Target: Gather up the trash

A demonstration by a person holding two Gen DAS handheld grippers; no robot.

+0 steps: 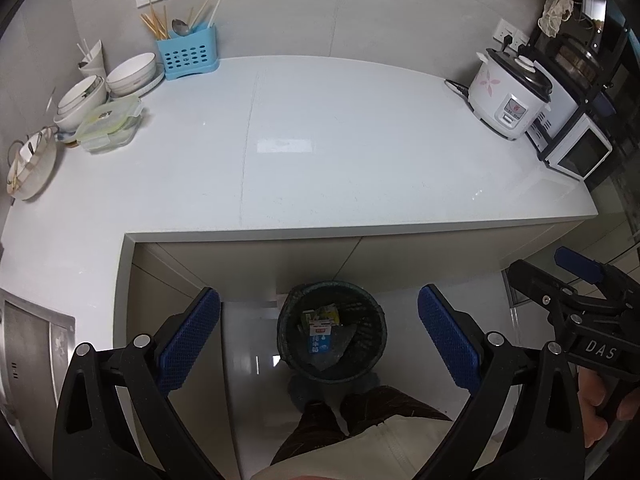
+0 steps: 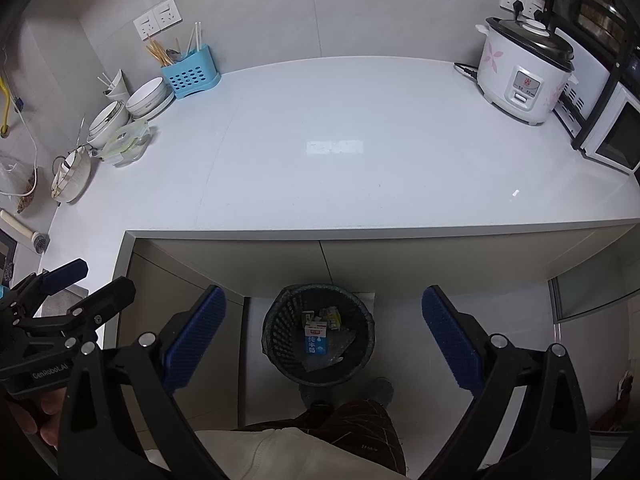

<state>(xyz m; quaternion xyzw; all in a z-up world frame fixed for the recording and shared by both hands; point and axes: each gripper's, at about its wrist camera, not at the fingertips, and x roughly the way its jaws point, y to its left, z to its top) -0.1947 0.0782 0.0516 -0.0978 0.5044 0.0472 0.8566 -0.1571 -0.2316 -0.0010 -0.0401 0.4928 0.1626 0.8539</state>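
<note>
The left gripper [image 1: 319,340] and the right gripper [image 2: 324,340] are both wide open and hold nothing. The trash, a milk carton [image 2: 316,339] and small boxes [image 2: 332,315], lies in the bin [image 2: 280,332] on the floor below the counter [image 2: 360,152].

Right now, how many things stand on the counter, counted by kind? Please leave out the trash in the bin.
Rice cooker: 1
Blue cutlery holder: 1
Lidded food box: 1
Bowl stacks: 2, one and one
Tilted bowl with chopsticks: 1
White cup with straws: 1
Total: 7
</note>
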